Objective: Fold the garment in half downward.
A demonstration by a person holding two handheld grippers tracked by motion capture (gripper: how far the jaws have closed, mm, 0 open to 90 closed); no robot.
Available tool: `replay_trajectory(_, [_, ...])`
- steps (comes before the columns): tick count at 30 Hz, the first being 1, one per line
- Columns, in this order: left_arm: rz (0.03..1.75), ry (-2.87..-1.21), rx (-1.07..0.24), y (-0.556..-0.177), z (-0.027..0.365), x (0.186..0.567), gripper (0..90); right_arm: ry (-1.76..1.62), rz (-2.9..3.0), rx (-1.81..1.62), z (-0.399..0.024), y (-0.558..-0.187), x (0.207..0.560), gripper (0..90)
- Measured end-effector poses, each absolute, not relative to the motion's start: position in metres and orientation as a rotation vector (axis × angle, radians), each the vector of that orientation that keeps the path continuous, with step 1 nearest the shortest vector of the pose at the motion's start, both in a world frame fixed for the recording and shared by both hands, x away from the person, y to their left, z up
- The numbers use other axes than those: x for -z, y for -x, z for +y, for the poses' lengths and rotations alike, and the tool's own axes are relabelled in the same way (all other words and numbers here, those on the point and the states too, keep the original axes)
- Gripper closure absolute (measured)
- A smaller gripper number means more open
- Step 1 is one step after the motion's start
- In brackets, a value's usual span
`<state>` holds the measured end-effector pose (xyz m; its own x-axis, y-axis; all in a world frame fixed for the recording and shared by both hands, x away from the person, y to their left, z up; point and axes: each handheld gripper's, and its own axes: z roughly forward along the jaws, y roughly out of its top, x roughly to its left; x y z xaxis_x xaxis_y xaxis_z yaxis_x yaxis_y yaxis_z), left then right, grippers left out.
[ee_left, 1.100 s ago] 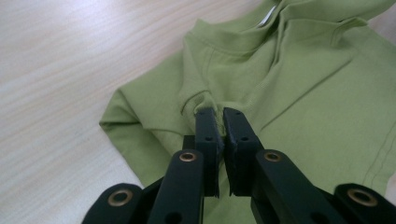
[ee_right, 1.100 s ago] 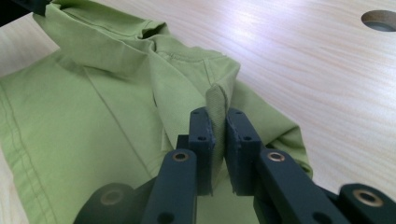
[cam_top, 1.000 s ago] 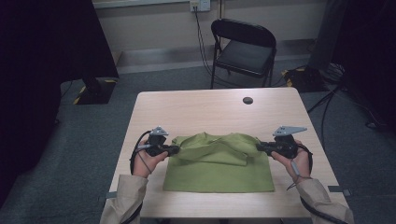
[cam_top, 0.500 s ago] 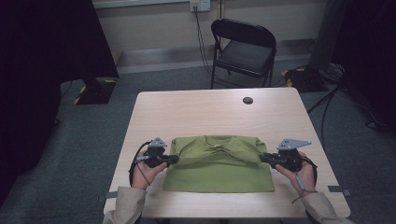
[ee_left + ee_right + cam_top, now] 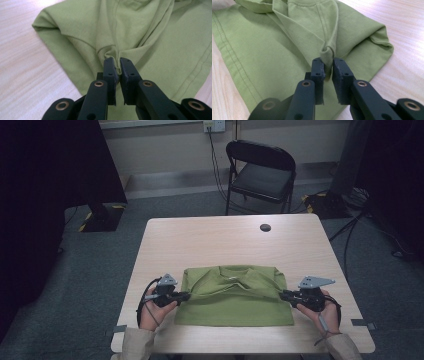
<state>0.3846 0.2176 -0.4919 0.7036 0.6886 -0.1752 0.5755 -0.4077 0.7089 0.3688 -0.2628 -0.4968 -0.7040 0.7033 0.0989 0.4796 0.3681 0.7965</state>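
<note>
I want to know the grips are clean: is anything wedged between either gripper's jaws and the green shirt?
Nothing visible is. The left gripper pinches a bunched fold of the green shirt directly, and the right gripper does the same on the opposite side. Only shirt fabric sits between each pair of jaws.

This looks like a bare recording room or lab space rather than a home. A plain light wood-grain tabletop (image 5: 210,240) stands alone on dark grey-blue carpet (image 5: 95,265), with a single black metal folding chair (image 5: 260,172) behind it. Dark curtains or drapes (image 5: 50,165) hang at the left and the right, screening off the sides. The cream wall behind carries a white electrical outlet (image 5: 210,125) with black cables (image 5: 215,155) running down from it, and more cables lie loose on the floor at the right (image 5: 360,220). Yellow-and-black hazard tape (image 5: 87,217) marks the floor by a dark stand base, and strips of grey tape (image 5: 361,322) sit on the carpet near the table.
</note>
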Motion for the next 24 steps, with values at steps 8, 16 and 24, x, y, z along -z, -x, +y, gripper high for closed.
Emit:
replay_trajectory(8, [0.965,-2.111,-0.196,-0.378,0.224,0.498,76.6,-1.046,2.365,-1.229,-0.266,-0.365,0.501,71.6])
replay_trajectory(16, [0.924,-2.132,-0.222,-0.369,0.227,0.504,50.9,-1.064,2.363,-1.194,-0.268,-0.363,0.505,44.8])
replay_trajectory(24, [0.858,-2.14,-0.257,-0.366,0.23,0.507,14.0,-1.099,2.371,-1.083,-0.272,-0.361,0.511,7.7])
